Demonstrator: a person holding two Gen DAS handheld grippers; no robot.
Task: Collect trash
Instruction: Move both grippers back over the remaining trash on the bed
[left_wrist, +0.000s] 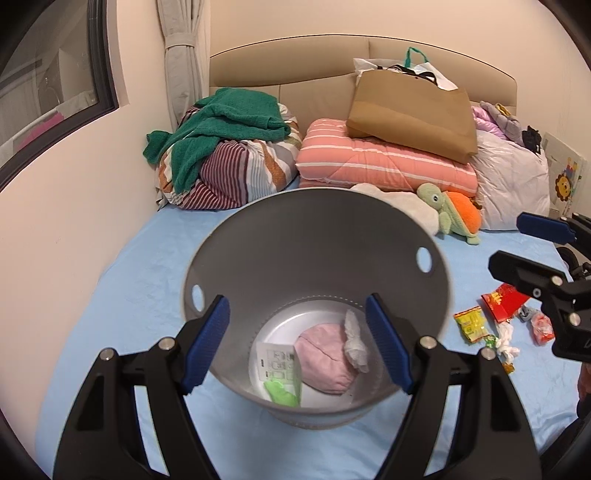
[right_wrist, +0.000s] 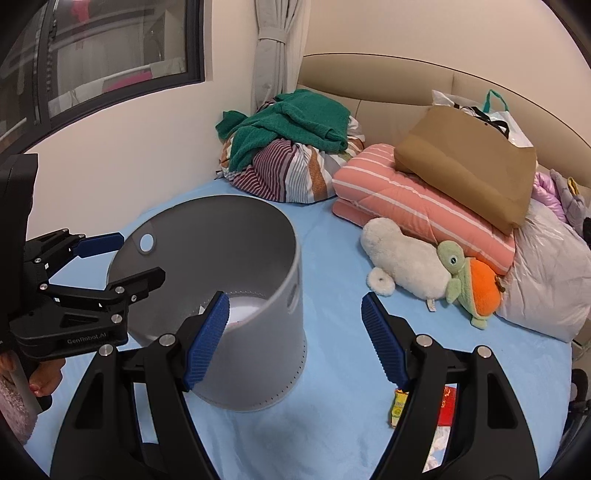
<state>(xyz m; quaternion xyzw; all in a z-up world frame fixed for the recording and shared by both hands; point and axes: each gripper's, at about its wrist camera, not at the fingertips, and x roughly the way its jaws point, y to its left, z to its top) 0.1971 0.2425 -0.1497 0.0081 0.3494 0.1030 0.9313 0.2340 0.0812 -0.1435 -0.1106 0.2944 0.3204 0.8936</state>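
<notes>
A grey round bin (left_wrist: 314, 236) stands on the blue bed sheet (left_wrist: 140, 266) and also shows in the right wrist view (right_wrist: 258, 258). Inside lie a pink wad (left_wrist: 327, 358), a white tissue (left_wrist: 354, 339), a printed white card (left_wrist: 279, 363) and a green scrap (left_wrist: 282, 393). My left gripper (left_wrist: 297, 343) is open and empty over the bin's near rim; it also shows in the right wrist view (right_wrist: 129, 258). My right gripper (right_wrist: 293, 339) is open and empty, right of the bin, also visible in the left wrist view (left_wrist: 513, 243). Loose trash lies right of the bin: a red packet (left_wrist: 504, 304), a yellow wrapper (left_wrist: 471, 325), a white tissue (left_wrist: 508, 343) and a red-white wrapper (left_wrist: 543, 326).
At the headboard lie a green sweater (left_wrist: 221, 125) on a striped bundle (left_wrist: 236, 170), a folded pink striped quilt (left_wrist: 384, 162), a brown paper bag (left_wrist: 413, 114), a white plastic bag (left_wrist: 513, 184), a turtle plush (left_wrist: 454, 210) and a white plush (right_wrist: 402, 258). The wall and window are on the left.
</notes>
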